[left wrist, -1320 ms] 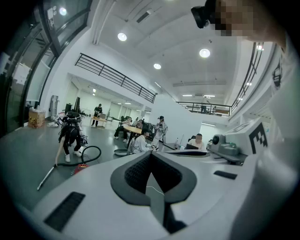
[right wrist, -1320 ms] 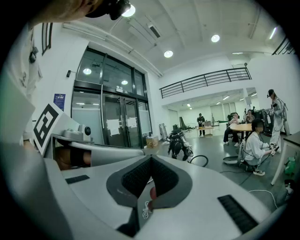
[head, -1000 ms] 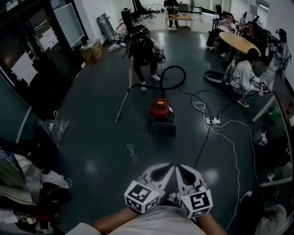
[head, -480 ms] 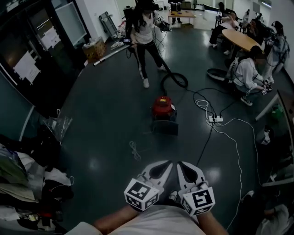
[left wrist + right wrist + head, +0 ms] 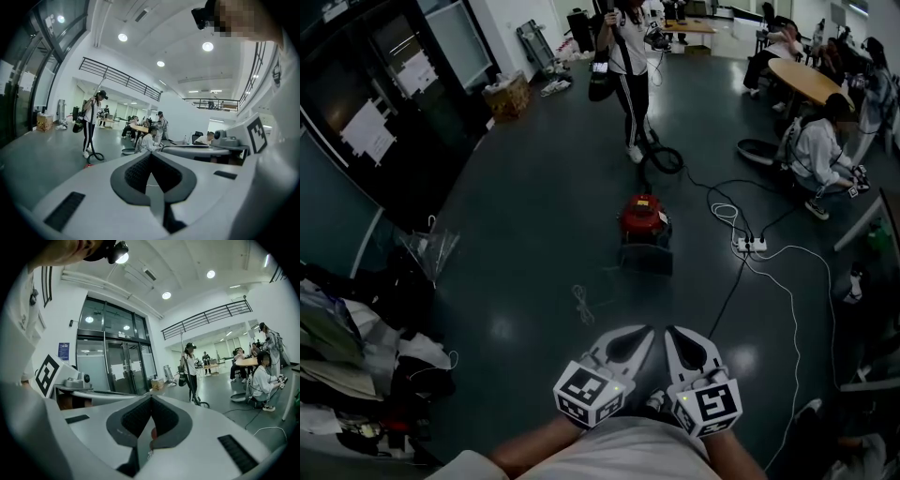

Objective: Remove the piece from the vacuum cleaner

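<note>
A red vacuum cleaner (image 5: 643, 217) stands on the dark floor ahead of me, with a dark block (image 5: 647, 256) at its near side. Its black hose (image 5: 662, 159) loops back to a standing person (image 5: 628, 52) who holds the wand upright. My left gripper (image 5: 648, 332) and right gripper (image 5: 670, 332) are side by side close to my body, well short of the vacuum. Both are shut with nothing in them. In the left gripper view the person (image 5: 90, 123) and hose (image 5: 95, 157) show beyond the left gripper (image 5: 151, 155). The right gripper (image 5: 151, 398) points at the same person (image 5: 191, 371).
A power strip (image 5: 751, 245) with white cables (image 5: 792, 309) lies right of the vacuum; a black cable (image 5: 727, 300) runs toward me. A small cord (image 5: 582, 303) lies on the floor. Bags and clutter (image 5: 356, 356) fill the left. People sit by a round table (image 5: 811, 80).
The person has straightened up, lifted the wand off the floor and stepped back from the vacuum. My view has come slightly closer to the vacuum. Both grippers stay shut in the same place.
</note>
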Demonstrator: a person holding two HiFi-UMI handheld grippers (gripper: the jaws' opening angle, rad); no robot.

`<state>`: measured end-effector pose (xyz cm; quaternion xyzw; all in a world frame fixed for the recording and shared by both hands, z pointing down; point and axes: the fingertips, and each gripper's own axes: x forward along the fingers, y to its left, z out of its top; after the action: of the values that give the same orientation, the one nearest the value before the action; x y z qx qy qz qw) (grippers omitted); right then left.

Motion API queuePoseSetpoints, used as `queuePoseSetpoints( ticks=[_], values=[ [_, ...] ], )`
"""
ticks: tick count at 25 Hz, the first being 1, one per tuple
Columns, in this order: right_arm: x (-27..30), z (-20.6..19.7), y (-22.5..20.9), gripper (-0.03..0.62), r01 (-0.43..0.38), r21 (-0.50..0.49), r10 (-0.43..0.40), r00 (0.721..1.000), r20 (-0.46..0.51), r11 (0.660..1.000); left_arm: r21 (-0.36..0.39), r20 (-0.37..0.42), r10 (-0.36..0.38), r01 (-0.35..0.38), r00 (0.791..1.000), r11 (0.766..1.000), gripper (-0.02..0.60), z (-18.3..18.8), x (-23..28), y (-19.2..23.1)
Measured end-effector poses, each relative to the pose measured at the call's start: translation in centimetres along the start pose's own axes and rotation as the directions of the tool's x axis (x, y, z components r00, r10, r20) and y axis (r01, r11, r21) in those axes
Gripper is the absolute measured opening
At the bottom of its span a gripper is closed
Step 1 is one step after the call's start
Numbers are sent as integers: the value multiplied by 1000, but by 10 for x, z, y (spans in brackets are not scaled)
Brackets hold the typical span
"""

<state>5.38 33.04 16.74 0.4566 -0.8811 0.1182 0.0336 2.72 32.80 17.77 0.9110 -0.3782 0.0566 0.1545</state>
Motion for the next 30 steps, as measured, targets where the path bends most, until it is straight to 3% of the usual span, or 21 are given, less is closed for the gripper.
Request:
queuePoseSetpoints(
  ticks=[12,30],
  values=[
    [66,-5,-43,14,6,22,-5,999,-41,1000,-6,-9,14,-14,1000,1000,5,6,50,62],
    [314,0,-144,14,98,52,-92,989,-117,994,78,-109,-78,86,991,993,5,24,197,299]
  ],
)
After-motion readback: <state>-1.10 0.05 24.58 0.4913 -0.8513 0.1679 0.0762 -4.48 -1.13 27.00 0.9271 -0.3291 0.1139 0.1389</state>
